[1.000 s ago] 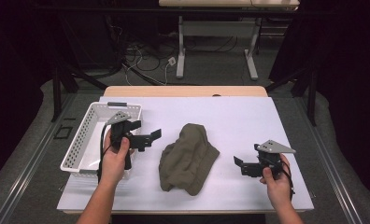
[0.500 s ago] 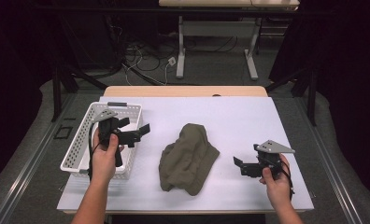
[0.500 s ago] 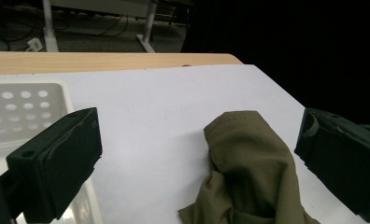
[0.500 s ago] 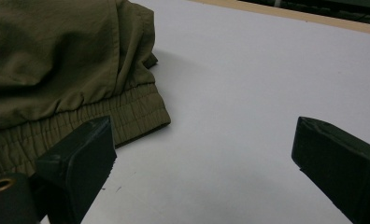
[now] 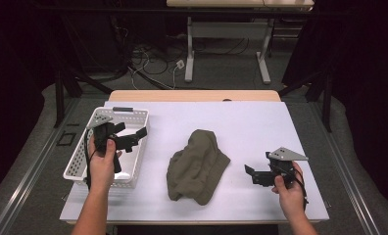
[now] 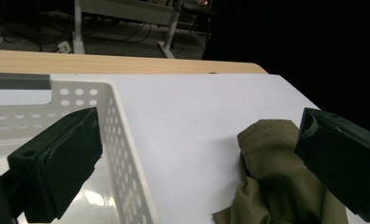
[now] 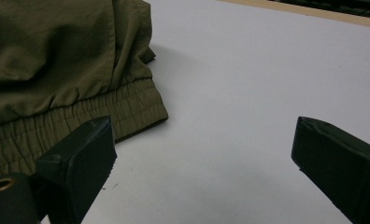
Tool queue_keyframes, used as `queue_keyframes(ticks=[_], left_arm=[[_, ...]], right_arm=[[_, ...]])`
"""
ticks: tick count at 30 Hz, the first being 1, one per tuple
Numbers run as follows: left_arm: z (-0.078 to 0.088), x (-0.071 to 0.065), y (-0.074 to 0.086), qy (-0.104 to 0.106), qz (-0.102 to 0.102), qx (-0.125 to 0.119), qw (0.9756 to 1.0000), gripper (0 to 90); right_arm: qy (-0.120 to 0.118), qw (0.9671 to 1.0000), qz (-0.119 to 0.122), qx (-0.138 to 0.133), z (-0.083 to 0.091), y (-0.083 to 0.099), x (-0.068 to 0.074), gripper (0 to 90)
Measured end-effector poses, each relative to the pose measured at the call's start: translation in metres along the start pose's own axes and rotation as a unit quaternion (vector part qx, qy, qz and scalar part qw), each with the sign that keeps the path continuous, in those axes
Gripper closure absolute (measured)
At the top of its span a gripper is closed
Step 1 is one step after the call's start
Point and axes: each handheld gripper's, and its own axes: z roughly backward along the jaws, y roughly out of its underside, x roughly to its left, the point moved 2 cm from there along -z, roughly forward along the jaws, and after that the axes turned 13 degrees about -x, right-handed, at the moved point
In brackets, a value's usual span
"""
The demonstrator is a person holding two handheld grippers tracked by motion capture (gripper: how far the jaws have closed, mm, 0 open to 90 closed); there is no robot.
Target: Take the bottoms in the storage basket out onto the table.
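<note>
An olive-green garment (image 5: 197, 165) lies crumpled in the middle of the white table top (image 5: 241, 122). At the left stands a white perforated basket (image 5: 77, 159), which looks empty. My left gripper (image 5: 135, 138) hovers open above the basket's right side, jaws pointing right toward the garment. In the left gripper view the left gripper (image 6: 199, 135) spans the basket wall (image 6: 122, 154) and the garment (image 6: 276, 182), with nothing between its jaws. My right gripper (image 5: 252, 175) is open and low near the front right, a short way from the garment. In the right gripper view the right gripper (image 7: 204, 140) frames bare table beside the garment's elastic hem (image 7: 57, 60).
A dark strip (image 5: 123, 109) sits on the basket's far rim. A bare wooden edge (image 5: 192, 95) runs behind the white top. Beyond it, on the floor, are desk legs (image 5: 188, 54) and cables. Open white surface lies at the back right.
My left gripper has drawn back to the left, from beside the garment to above the basket. The right gripper and the garment have stayed put.
</note>
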Motion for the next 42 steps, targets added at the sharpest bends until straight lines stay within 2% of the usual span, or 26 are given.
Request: queue_keyframes(ticks=[15, 23, 28, 42], left_arm=[[0.006, 0.031, 0.005, -0.033, 0.029, -0.005, 0.9990, 1.1], [0.006, 0.045, 0.012, -0.049, 0.034, 0.006, 0.9982, 2.1], [0.006, 0.052, 0.016, -0.059, 0.032, 0.003, 0.9978, 2.2], [0.005, 0.047, 0.015, -0.053, 0.027, -0.004, 0.9982, 2.5]], right_arm=[[-0.004, 1.0000, -0.001, 0.007, -0.002, 0.003, 0.000, 6.1], [-0.002, 1.0000, 0.001, 0.008, -0.003, 0.004, -0.001, 6.1], [-0.001, 1.0000, 0.001, 0.006, -0.004, 0.006, -0.002, 6.9], [0.001, 1.0000, -0.003, 0.006, -0.005, 0.009, -0.001, 7.0]])
